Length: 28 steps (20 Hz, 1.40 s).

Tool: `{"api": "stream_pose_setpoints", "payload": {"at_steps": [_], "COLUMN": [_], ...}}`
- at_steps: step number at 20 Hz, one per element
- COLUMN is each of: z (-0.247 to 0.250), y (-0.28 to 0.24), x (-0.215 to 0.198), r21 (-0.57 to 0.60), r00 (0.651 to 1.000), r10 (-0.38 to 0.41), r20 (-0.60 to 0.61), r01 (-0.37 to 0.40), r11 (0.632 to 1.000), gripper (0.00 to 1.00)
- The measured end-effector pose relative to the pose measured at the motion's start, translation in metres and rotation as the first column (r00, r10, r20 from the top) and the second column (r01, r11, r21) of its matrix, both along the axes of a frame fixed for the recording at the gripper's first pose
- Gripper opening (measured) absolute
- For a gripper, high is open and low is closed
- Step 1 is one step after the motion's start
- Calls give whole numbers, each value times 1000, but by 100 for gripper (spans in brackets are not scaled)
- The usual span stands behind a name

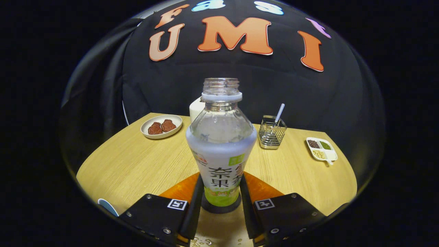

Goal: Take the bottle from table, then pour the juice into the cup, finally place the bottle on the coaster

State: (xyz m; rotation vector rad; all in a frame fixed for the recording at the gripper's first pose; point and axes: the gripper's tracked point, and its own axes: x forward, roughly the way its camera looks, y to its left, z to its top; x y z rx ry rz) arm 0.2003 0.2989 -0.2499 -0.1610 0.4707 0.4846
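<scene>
In the gripper view, the bottle (pixel 221 144) stands upright between the jaws, its long axis vertical, cap off and neck open. The gripper (pixel 221 202) has its two fingers closed in against the bottle's lower sides, so it appears to have hold of it near the base, though whether both truly press on it is a judgement. The bottle's foot sits on a dark round coaster (pixel 221 208), or just over it; contact cannot be told. The bottle looks nearly drained, with only a pale film inside its upper body, which suggests the pouring is done and the placing is the step in hand. If so, the next move turns on the bottle being square over the coaster before the fingers part. Beyond, on the counter (pixel 137 164), a plate (pixel 161 126) holds two reddish-brown pieces, a wire basket (pixel 272 136) holds a straw-like stick, and a divided dish (pixel 321 149) holds three kinds of beans. A white object (pixel 196 108), possibly the cup, stands behind the bottle.
</scene>
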Motion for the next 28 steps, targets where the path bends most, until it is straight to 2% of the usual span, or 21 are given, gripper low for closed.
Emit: {"api": "stream_pose_setpoints", "payload": {"at_steps": [6, 10, 13, 17, 21, 24, 28], "z": [-17, -28, -12, 54, 155, 207, 238], "y": [0, -6, -18, -50, -96, -115, -131], "x": [-3, -13, -25, -46, -64, -79, -125], "r21": [4, 22, 38, 100, 131, 170, 169], "r00": [1000, 998, 997, 995, 979, 958, 910], "r10": [-22, -31, -51, -93, -176, -249, -357], "r20": [-6, -60, -61, -21, 97, 144, 213], "r01": [22, 33, 53, 95, 163, 224, 325], "r11": [1000, 999, 998, 990, 978, 960, 930], "gripper": [60, 66, 98, 98, 98, 97, 98]}}
